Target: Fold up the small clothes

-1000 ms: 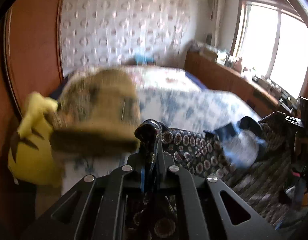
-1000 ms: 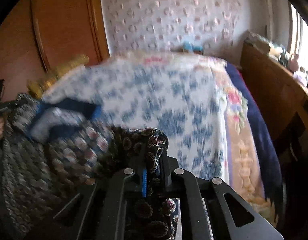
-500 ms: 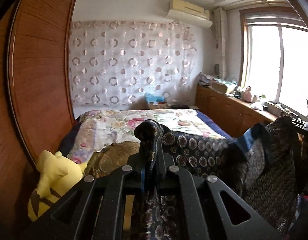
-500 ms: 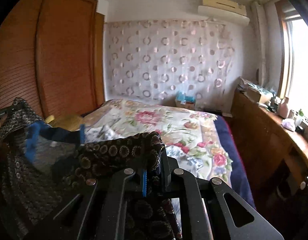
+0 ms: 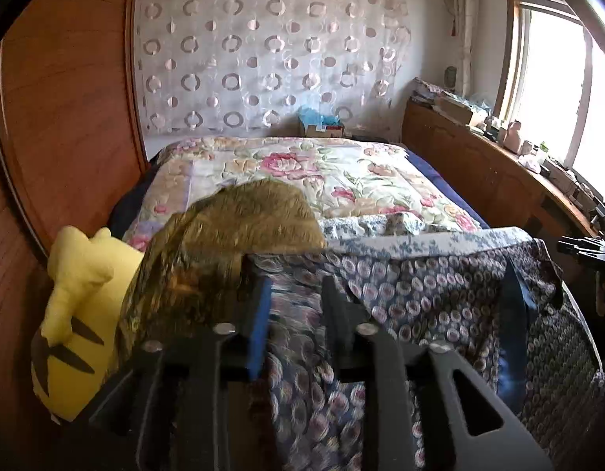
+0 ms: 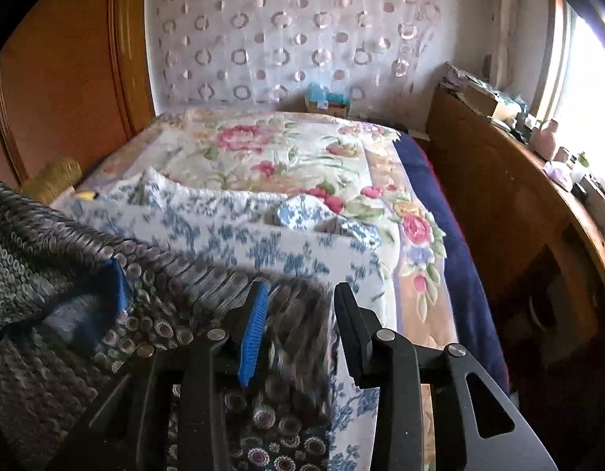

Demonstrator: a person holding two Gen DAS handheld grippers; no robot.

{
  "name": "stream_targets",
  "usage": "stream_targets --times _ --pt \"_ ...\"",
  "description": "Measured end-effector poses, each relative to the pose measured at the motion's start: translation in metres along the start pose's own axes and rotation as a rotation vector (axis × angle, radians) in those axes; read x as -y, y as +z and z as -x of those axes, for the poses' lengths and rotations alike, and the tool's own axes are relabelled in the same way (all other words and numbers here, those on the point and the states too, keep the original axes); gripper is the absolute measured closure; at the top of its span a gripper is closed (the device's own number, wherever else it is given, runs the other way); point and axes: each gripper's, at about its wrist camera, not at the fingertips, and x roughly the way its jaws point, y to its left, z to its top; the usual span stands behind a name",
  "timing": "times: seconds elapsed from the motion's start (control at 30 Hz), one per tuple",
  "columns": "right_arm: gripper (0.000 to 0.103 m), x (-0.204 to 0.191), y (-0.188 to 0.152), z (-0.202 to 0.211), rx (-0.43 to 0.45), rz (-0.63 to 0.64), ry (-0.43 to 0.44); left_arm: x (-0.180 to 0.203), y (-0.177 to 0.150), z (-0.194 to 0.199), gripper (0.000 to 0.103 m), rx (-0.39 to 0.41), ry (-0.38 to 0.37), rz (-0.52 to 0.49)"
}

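A dark patterned garment (image 5: 432, 294) with round motifs and a blue lining lies spread across the near end of the bed. It also shows in the right wrist view (image 6: 153, 286), motion-blurred. My left gripper (image 5: 294, 302) is open, its jaws apart over the garment's left edge. My right gripper (image 6: 300, 306) is open, with the garment's right edge lying loose between the jaws.
A blue-and-white floral cloth (image 6: 263, 243) and a flowered quilt (image 5: 302, 172) cover the bed. An olive-brown garment (image 5: 231, 235) and a yellow plush toy (image 5: 78, 310) lie at the left. A wooden wardrobe (image 5: 59, 117) stands left, a wooden counter (image 6: 510, 204) right.
Both grippers were shut on the raised garment; both have since opened and dropped toward the bed. The garment has fallen flat across the bed's near end.
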Motion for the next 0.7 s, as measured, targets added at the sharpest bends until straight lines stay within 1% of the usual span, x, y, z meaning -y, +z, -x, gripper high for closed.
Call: stream_targets --times 0.03,0.17,0.2,0.23,0.3,0.33,0.37,0.43,0.5,0.57,0.7 --pt "0.066 -0.001 -0.001 0.000 -0.002 -0.002 0.011 -0.001 -0.003 0.002 0.062 0.002 -0.002 0.003" --pt "0.066 -0.011 0.003 0.002 0.006 0.017 0.059 -0.003 -0.016 0.017 0.056 0.008 -0.024 0.019" --pt "0.065 -0.016 0.003 0.004 0.011 0.021 0.075 -0.004 -0.019 0.018 0.051 0.008 -0.029 0.021" --pt "0.065 -0.023 0.004 0.006 0.014 0.024 0.095 -0.004 -0.023 0.020 0.050 0.008 -0.033 0.022" --pt "0.060 -0.031 0.001 0.005 0.016 0.026 0.140 -0.004 -0.032 0.022 0.048 -0.005 -0.043 0.018" --pt "0.059 -0.038 0.000 0.006 0.014 0.029 0.162 -0.004 -0.036 0.023 0.045 -0.011 -0.047 0.019" --pt "0.059 -0.039 -0.006 0.007 0.011 0.033 0.181 -0.004 -0.039 0.023 0.044 -0.014 -0.050 0.022" --pt "0.058 -0.055 -0.007 0.004 -0.005 0.057 0.216 -0.003 -0.043 0.024 0.041 -0.019 -0.055 0.024" --pt "0.058 -0.076 -0.010 0.004 -0.016 0.080 0.247 -0.002 -0.051 0.025 0.040 -0.021 -0.046 0.027" --pt "0.058 -0.089 -0.013 -0.002 -0.032 0.090 0.270 -0.001 -0.055 0.028 0.040 -0.022 -0.029 0.030" --pt "0.059 -0.105 -0.015 -0.016 -0.077 0.115 0.249 -0.002 -0.064 0.030 0.040 -0.024 -0.008 0.036"
